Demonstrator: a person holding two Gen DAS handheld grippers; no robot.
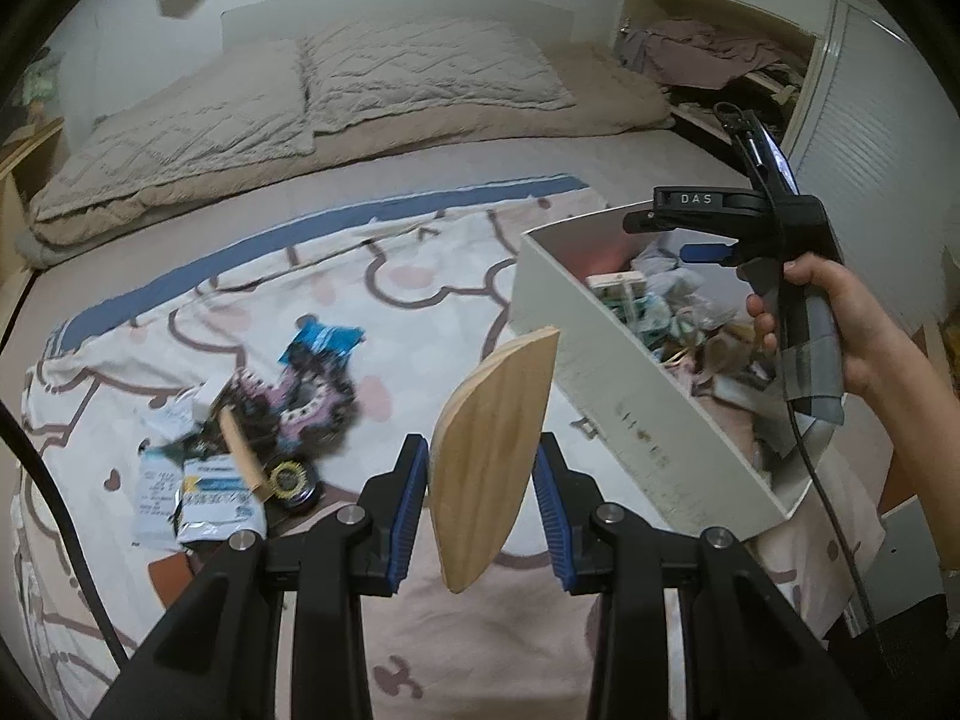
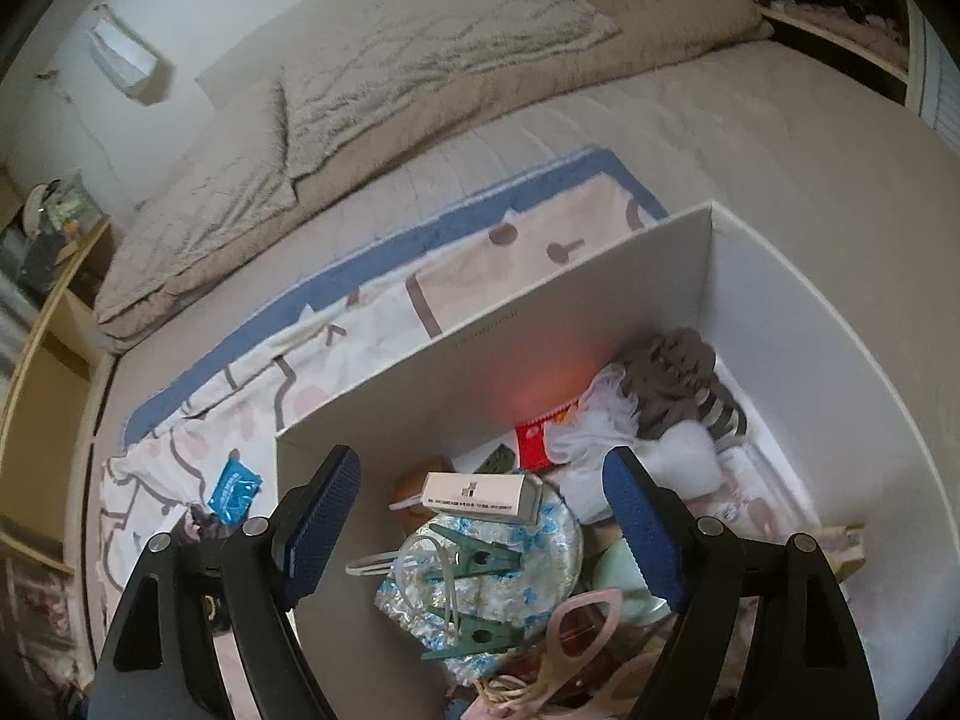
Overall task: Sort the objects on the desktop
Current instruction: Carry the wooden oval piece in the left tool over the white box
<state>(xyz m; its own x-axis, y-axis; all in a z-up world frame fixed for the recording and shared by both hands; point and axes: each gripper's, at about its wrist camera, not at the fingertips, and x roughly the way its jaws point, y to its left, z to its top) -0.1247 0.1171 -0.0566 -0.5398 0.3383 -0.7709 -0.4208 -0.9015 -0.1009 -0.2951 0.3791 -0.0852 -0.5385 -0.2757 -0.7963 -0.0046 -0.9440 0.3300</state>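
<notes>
My left gripper (image 1: 483, 510) is shut on a pale wooden oval piece (image 1: 489, 456), which stands on edge between the blue pads above the patterned sheet (image 1: 420, 276). A white storage box (image 1: 600, 372) lies to its right with several small items inside. A hand holds my right gripper (image 1: 660, 237) over that box. In the right wrist view my right gripper (image 2: 480, 480) is open, with nothing between its pads. Below it, inside the white box (image 2: 540, 312), lie a small white carton (image 2: 480, 492), green clothes pegs (image 2: 474, 552) and pink scissors (image 2: 576, 642).
A loose pile of packets and small things (image 1: 288, 414) lies on the sheet to the left, with a blue packet (image 2: 234, 489) beside the box. Pillows (image 1: 420, 66) and a folded blanket sit at the bed's far end. Wooden shelves (image 2: 48, 360) stand to the left.
</notes>
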